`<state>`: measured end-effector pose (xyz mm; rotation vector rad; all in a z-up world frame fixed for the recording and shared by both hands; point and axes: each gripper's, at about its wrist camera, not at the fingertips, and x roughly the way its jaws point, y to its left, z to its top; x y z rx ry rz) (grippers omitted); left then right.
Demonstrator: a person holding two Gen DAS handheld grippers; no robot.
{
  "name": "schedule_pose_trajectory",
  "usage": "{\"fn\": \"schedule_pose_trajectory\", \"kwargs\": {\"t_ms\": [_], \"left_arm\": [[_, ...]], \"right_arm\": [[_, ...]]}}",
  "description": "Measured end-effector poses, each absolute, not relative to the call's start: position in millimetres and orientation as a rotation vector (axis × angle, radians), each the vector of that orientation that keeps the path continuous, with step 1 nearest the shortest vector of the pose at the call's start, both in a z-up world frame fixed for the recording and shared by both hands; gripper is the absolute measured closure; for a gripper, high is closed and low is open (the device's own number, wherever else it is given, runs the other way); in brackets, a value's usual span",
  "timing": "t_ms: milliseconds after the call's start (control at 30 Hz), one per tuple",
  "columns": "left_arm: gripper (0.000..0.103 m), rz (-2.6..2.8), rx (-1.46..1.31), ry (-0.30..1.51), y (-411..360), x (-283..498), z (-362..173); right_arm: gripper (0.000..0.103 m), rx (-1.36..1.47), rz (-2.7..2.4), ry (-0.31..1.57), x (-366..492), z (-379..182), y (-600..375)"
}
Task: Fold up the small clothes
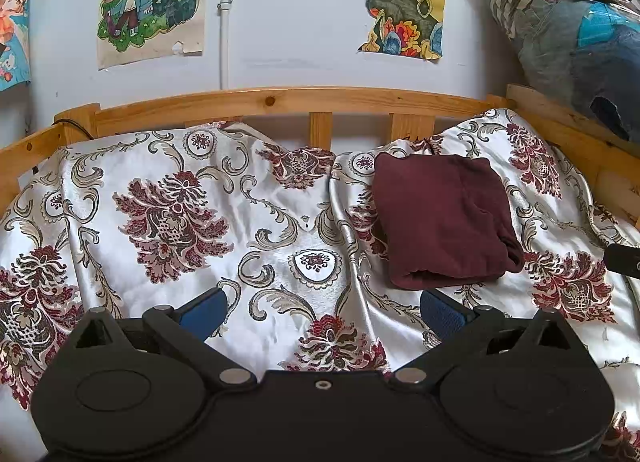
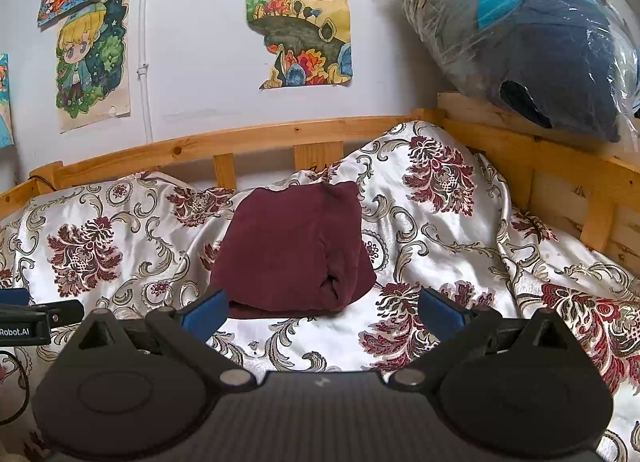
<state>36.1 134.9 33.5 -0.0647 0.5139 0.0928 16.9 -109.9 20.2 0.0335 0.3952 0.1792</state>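
A dark maroon garment (image 1: 444,222) lies folded into a thick rectangle on the floral satin bedspread (image 1: 280,222), toward the back right in the left wrist view. In the right wrist view the garment (image 2: 292,250) sits centred just beyond the fingertips. My left gripper (image 1: 324,308) is open and empty, hovering over the bedspread to the left of and nearer than the garment. My right gripper (image 2: 322,308) is open and empty, its jaws spread just short of the garment's near edge. The left gripper also shows at the left edge of the right wrist view (image 2: 28,320).
A wooden bed rail (image 1: 280,100) runs along the back and a side rail (image 2: 560,166) along the right. A plastic bag of bedding (image 2: 540,42) rests on the right rail. Paper drawings (image 1: 152,2) hang on the wall behind.
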Motion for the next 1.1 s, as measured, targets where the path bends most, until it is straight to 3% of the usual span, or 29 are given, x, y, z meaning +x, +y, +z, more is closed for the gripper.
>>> {"fn": "schedule_pose_trajectory", "kwargs": {"t_ms": [1100], "left_arm": [[0.001,0.118,-0.042,0.528,140.6,39.7,40.0]], "right_arm": [[0.000,0.042,0.171,0.400,16.8,21.0,-111.8]]}}
